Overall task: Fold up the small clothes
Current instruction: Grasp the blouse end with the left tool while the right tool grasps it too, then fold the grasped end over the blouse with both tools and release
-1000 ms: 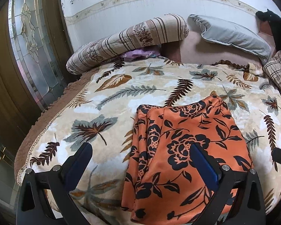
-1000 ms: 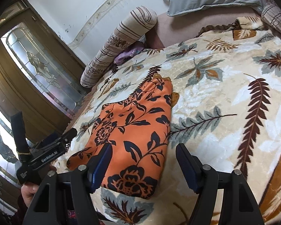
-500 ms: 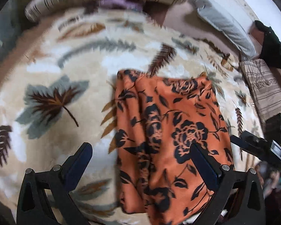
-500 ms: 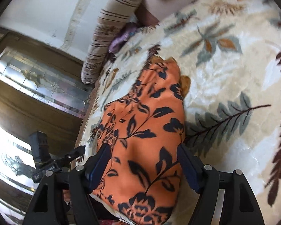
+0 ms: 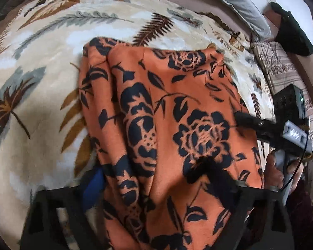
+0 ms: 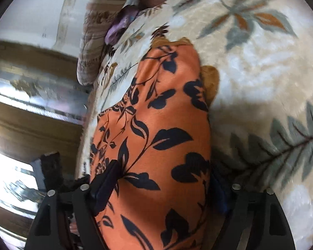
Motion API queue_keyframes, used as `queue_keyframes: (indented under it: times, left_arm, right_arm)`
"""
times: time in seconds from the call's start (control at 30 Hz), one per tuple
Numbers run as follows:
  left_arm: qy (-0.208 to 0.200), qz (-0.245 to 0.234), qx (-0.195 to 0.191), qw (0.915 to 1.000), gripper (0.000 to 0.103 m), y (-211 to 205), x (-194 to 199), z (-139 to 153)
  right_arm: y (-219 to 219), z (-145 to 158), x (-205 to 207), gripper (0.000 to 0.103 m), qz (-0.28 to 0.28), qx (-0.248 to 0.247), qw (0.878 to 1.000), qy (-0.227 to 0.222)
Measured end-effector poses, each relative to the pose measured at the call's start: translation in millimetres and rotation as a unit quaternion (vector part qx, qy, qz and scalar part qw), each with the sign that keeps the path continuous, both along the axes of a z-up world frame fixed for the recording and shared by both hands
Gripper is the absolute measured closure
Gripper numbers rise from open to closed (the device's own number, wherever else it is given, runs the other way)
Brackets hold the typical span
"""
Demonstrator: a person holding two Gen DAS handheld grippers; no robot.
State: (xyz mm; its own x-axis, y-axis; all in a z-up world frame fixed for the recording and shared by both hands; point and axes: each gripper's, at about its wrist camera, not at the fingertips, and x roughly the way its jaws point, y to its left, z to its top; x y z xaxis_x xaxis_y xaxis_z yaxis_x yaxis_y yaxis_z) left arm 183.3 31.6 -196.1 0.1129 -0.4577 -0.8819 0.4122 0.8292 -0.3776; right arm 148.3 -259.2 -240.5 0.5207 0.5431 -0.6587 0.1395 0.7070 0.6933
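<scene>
A folded orange garment with black flowers lies on the leaf-patterned blanket of a bed. My left gripper is open, its fingers straddling the garment's near edge, the cloth between them. My right gripper is open too, one finger on each side of the garment's near right end. The right gripper's body also shows at the right of the left wrist view. The fingertips are partly hidden by cloth.
A grey pillow and a striped cushion lie at the head and right of the bed. A striped bolster and a purple cloth lie at the far left. A wooden glass door stands beside the bed.
Both grippers have dropped forward and down onto the garment's near edge. Their fingers now straddle the cloth. Both stay open.
</scene>
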Motion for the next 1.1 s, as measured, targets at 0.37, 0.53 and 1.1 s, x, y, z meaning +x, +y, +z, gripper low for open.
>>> queue_keyframes:
  times: [0.37, 0.53, 1.1]
  left_arm:
    - [-0.097, -0.024, 0.057, 0.9933, 0.063, -49.1, -8.6, 54.1]
    - [-0.138, -0.042, 0.047, 0.9883, 0.063, -96.2, 4.1, 79.7]
    - [-0.226, 0.005, 0.157, 0.9614, 0.042, -131.9, 13.1, 46.8]
  right_arm:
    - [-3.9, 66.3, -23.4, 0.063, -0.015, -0.075, 0.989, -0.128]
    - [-51.6, 94.0, -28.6, 0.063, -0.06, -0.079, 0.98, -0.17]
    - [-114.8, 83.2, -6.5, 0.046, -0.136, -0.145, 0.975, -0.101]
